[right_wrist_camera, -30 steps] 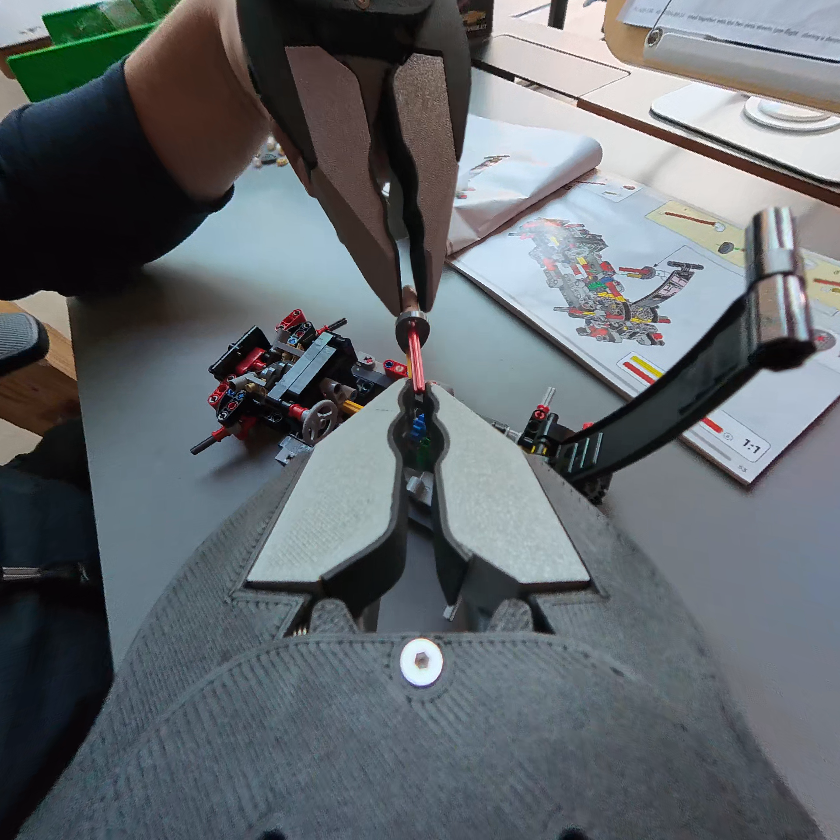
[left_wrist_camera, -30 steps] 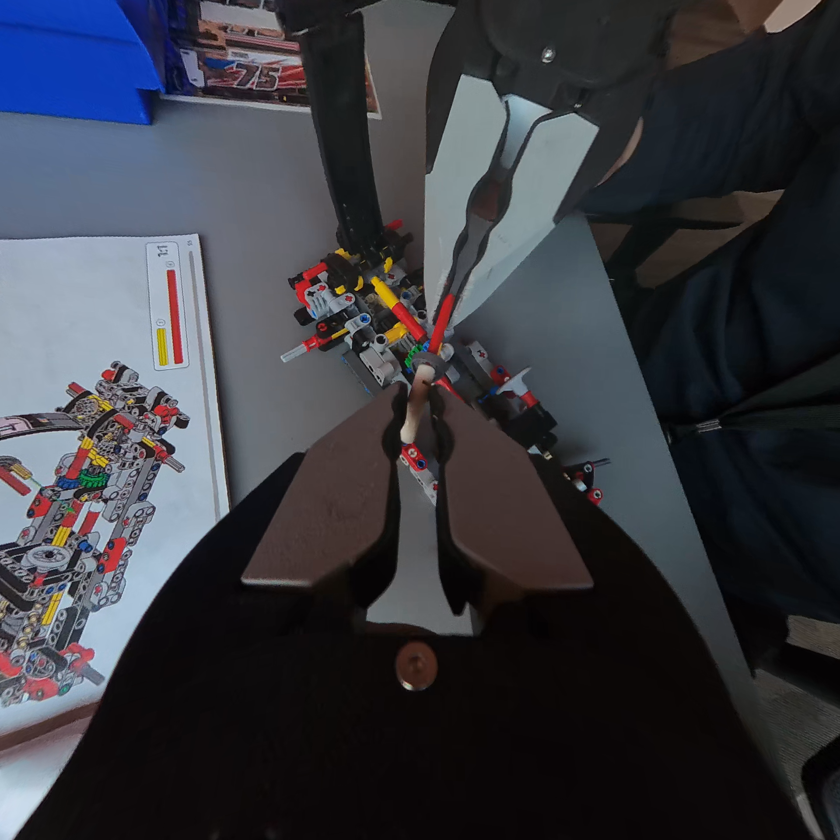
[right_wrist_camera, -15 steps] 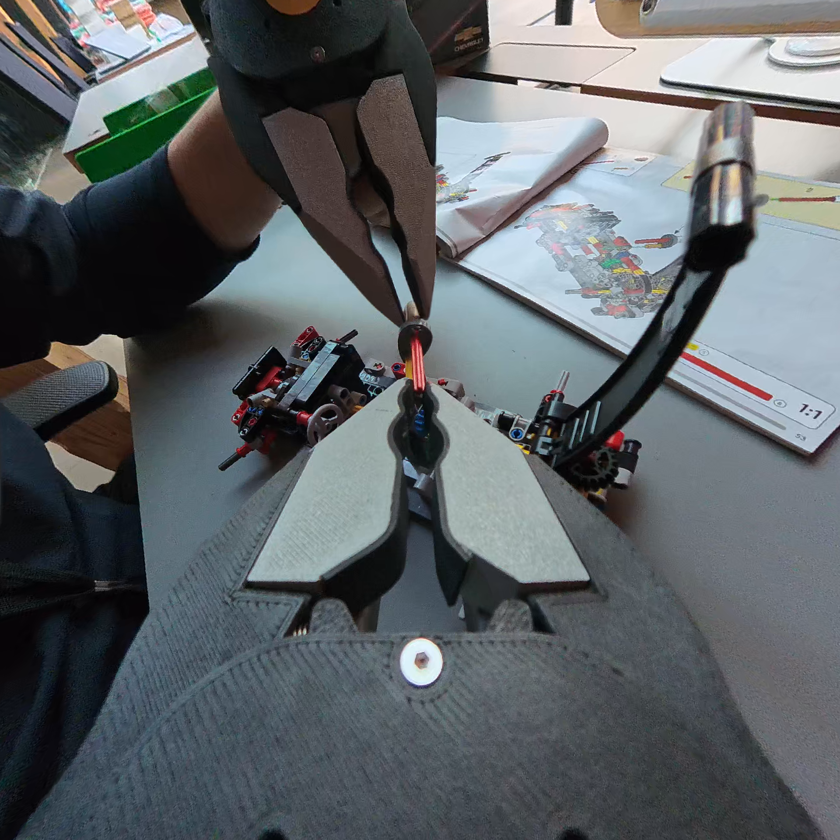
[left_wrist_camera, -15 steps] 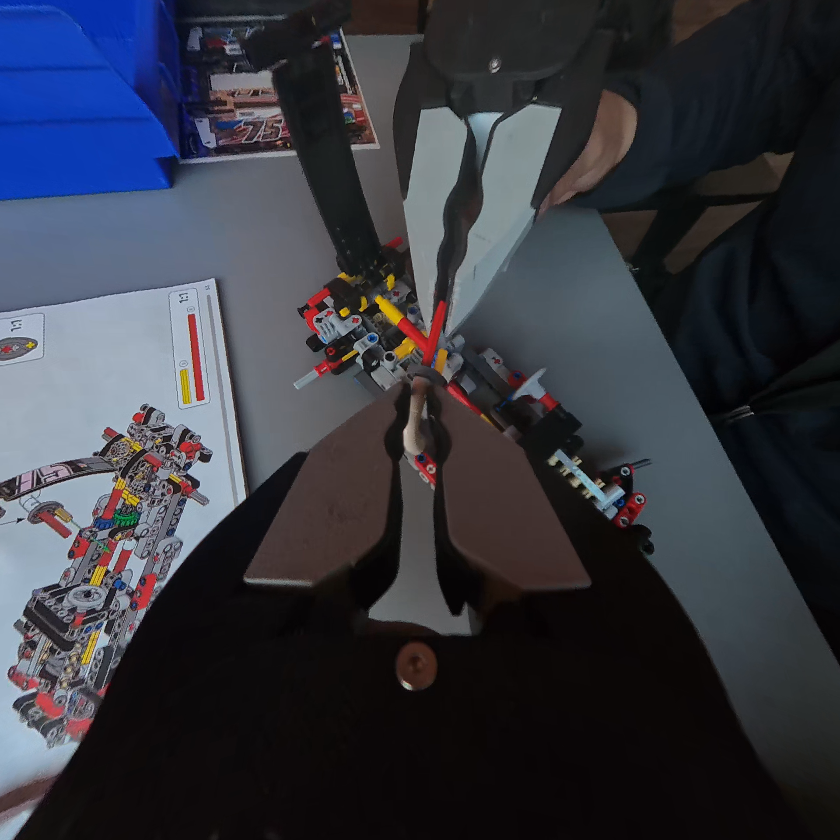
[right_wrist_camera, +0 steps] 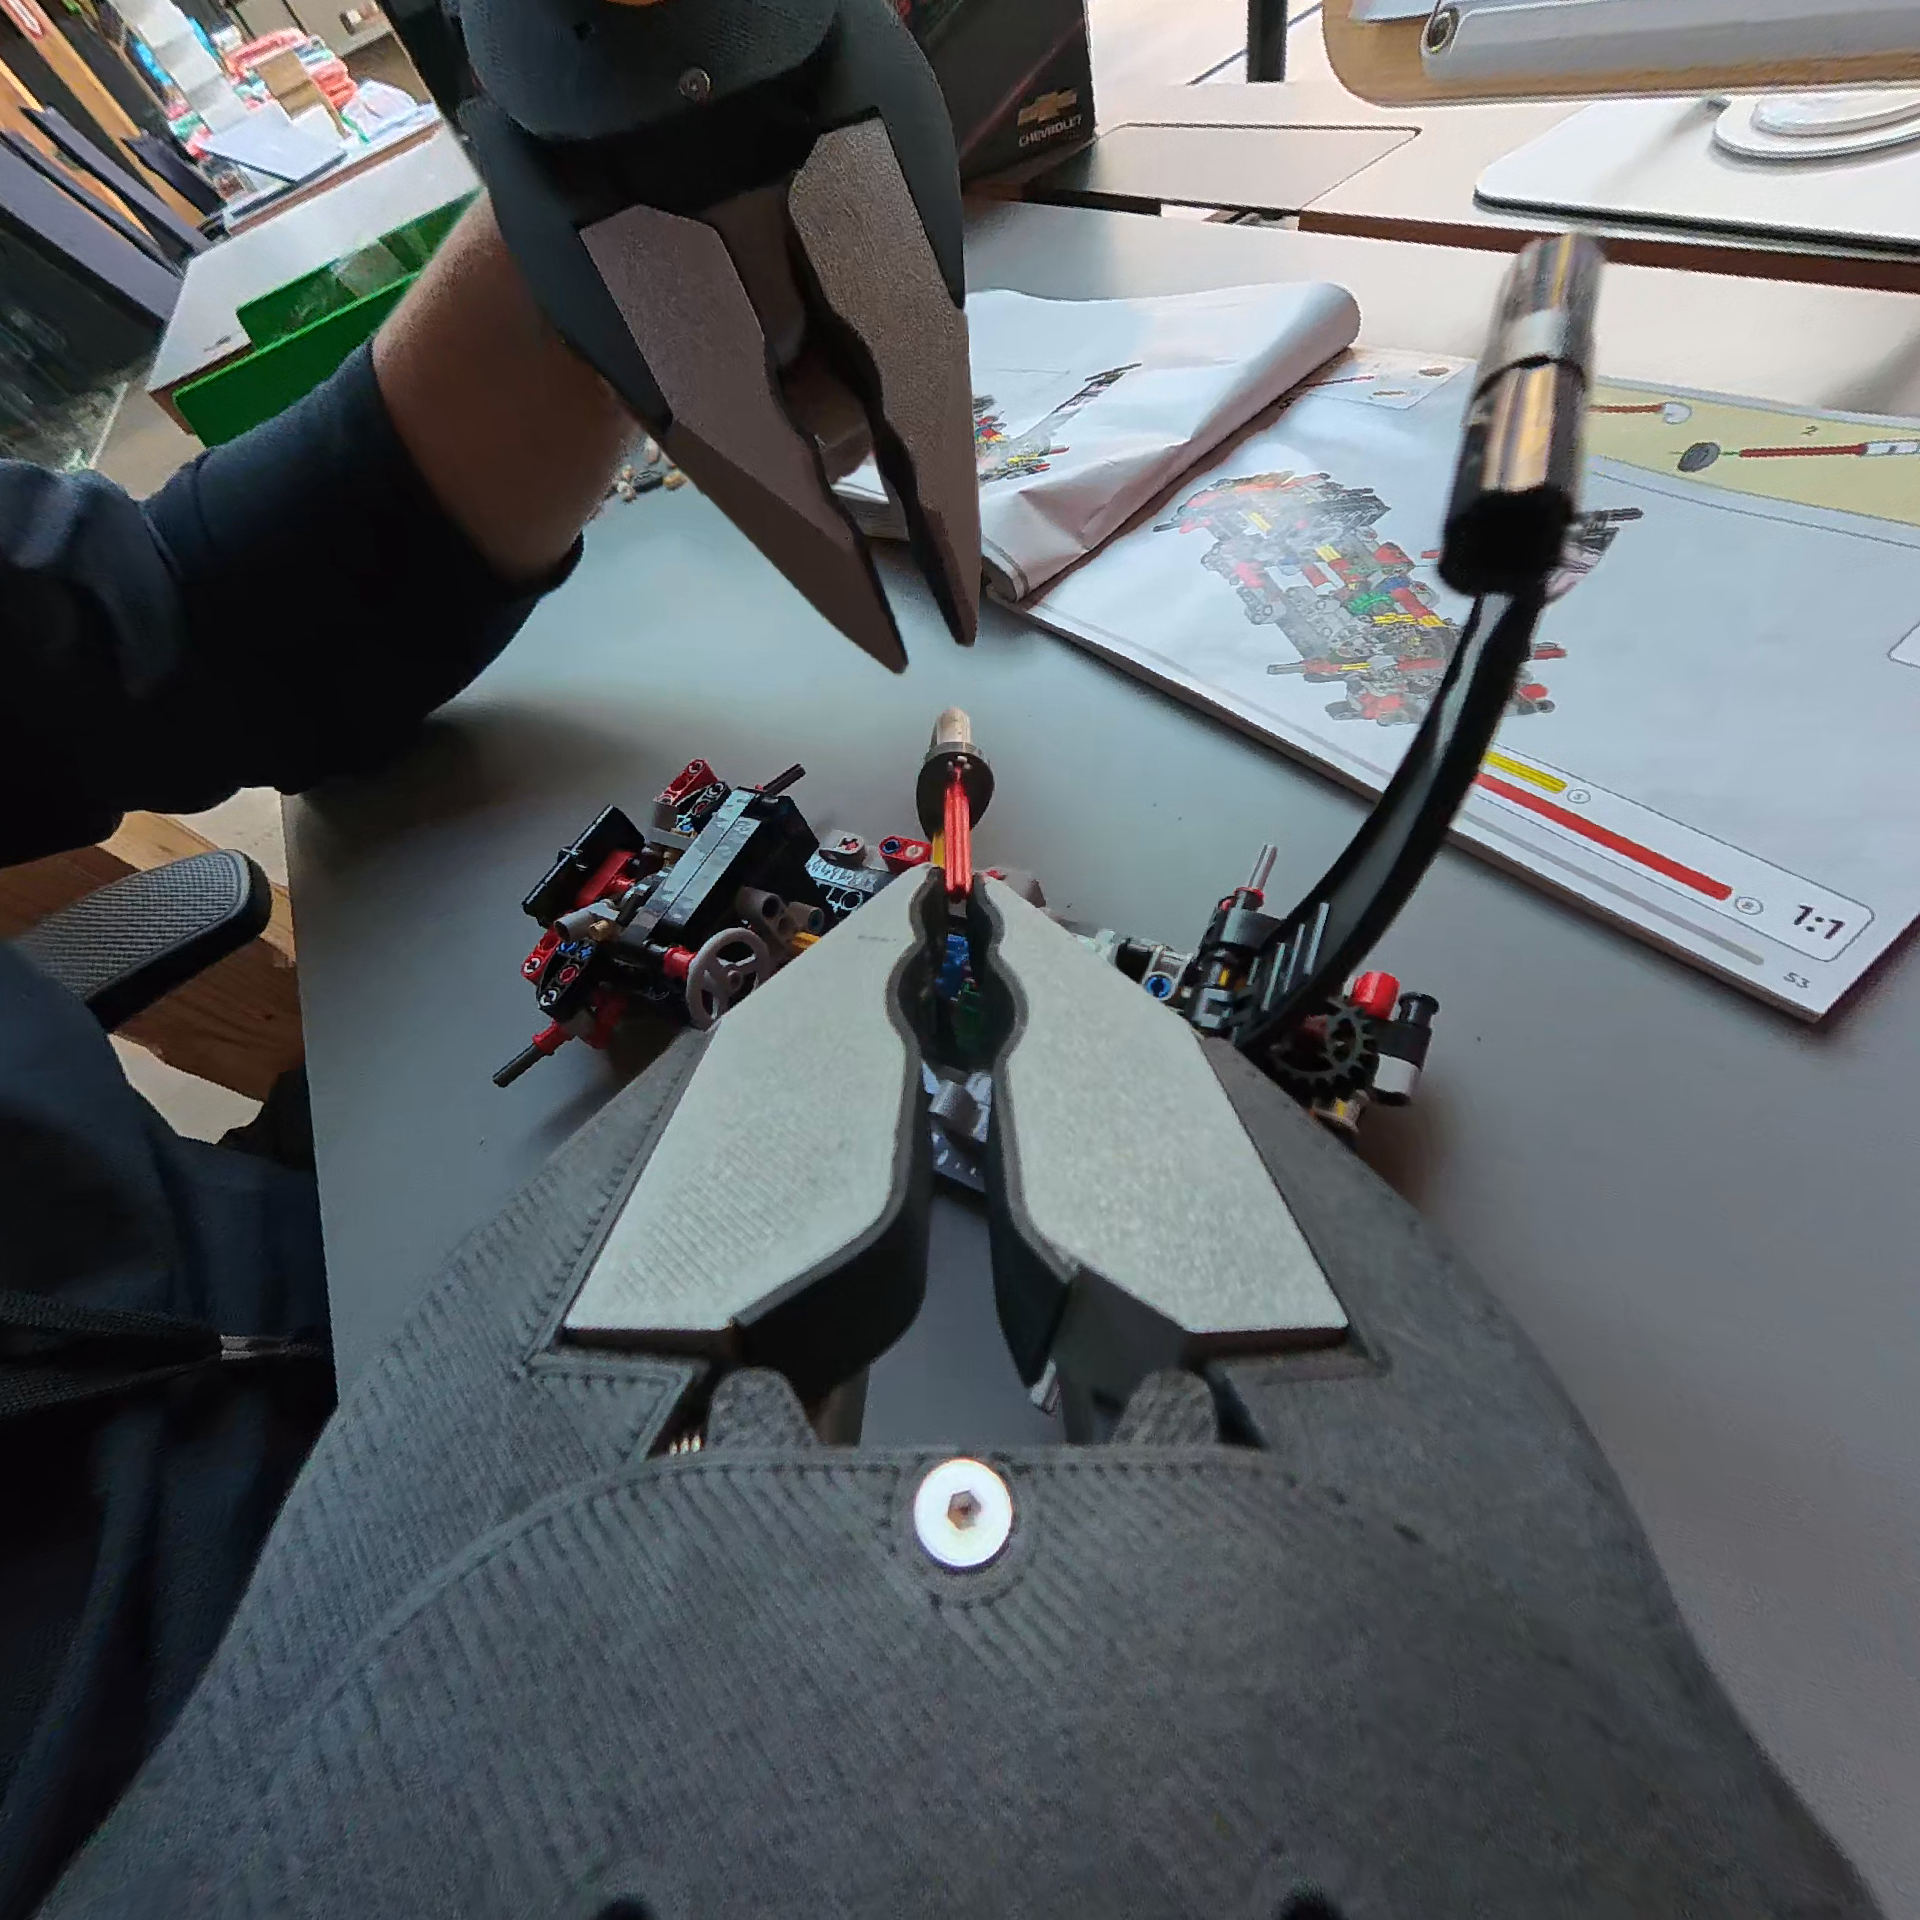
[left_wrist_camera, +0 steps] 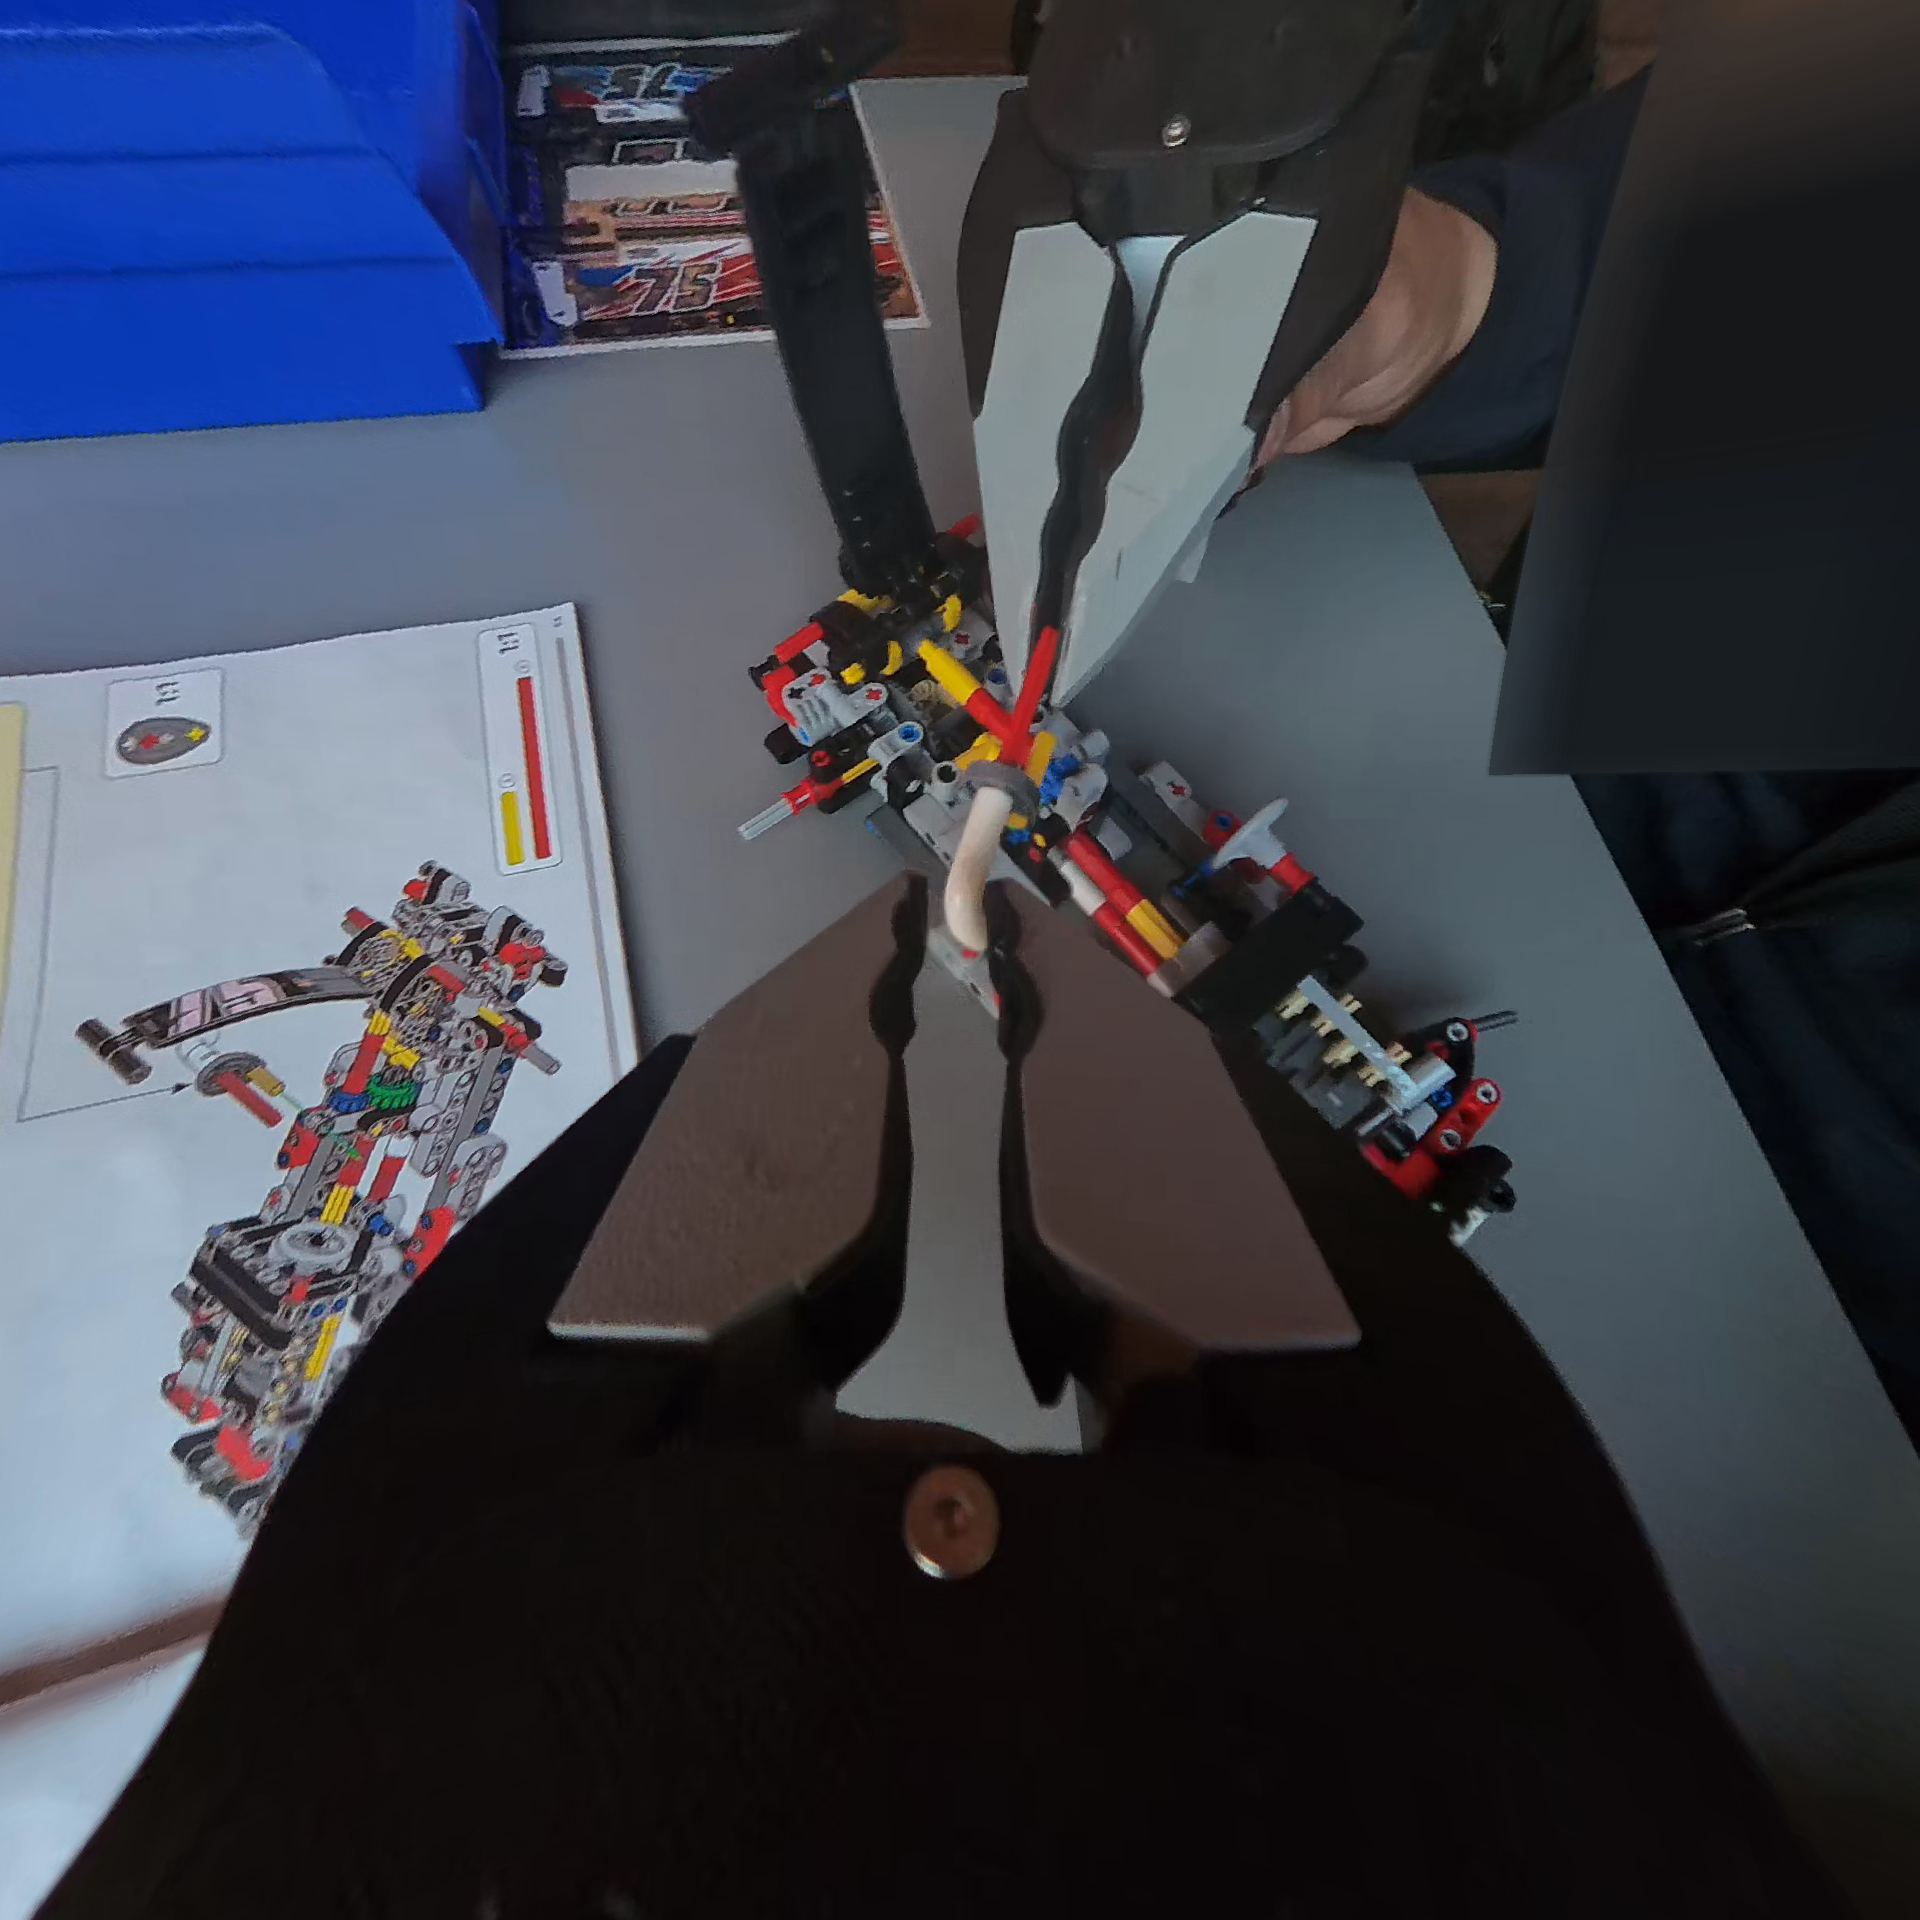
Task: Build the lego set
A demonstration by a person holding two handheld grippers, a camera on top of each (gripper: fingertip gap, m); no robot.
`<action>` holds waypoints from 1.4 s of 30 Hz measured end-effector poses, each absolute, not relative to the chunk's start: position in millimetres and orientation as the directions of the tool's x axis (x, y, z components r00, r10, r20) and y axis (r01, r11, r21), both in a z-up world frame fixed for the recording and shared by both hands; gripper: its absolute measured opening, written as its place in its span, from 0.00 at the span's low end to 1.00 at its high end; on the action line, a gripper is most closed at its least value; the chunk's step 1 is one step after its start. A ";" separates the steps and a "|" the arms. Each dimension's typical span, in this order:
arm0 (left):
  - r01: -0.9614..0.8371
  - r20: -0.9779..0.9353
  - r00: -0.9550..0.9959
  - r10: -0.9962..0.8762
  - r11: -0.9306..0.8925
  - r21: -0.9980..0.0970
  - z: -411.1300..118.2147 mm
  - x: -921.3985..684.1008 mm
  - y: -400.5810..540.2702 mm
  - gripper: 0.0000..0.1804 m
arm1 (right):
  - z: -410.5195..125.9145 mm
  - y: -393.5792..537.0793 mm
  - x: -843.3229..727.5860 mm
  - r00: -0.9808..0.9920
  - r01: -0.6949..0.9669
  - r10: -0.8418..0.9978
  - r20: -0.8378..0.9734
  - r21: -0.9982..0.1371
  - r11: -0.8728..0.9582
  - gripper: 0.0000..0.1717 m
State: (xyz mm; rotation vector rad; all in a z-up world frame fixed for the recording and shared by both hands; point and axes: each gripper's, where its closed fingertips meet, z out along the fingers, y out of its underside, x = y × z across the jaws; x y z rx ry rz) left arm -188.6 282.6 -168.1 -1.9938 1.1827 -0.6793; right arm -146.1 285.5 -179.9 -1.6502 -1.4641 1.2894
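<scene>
My right claw (right_wrist_camera: 954, 896) is squeezed tight on a thin red stick (right_wrist_camera: 956, 831) that has a grey ring (right_wrist_camera: 954, 787) and a tan peg (right_wrist_camera: 951, 727) on its end. My left claw (right_wrist_camera: 932, 652) hangs near the peg with its tips apart, not touching it, and the brick car (right_wrist_camera: 675, 894) sits on the table below

Right claw (right_wrist_camera: 954, 899) pinches red axle (right_wrist_camera: 957, 836); left claw (right_wrist_camera: 935, 649) parted above, apart.

You have two grippers, left (right_wrist_camera: 928, 644) and right (right_wrist_camera: 958, 896), one brick model (left_wrist_camera: 1039, 821), one red axle (right_wrist_camera: 956, 842), one open booklet (right_wrist_camera: 1558, 665) upper right, one blue bin stack (left_wrist_camera: 229, 208) upper left.
</scene>
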 end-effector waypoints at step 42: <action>-0.521 0.125 0.425 -0.896 -0.355 -0.776 -176.7 -212.6 271.3 0.03 | -195.9 275.2 -98.1 0.165 0.397 0.977 -0.132 -0.898 -0.188 0.14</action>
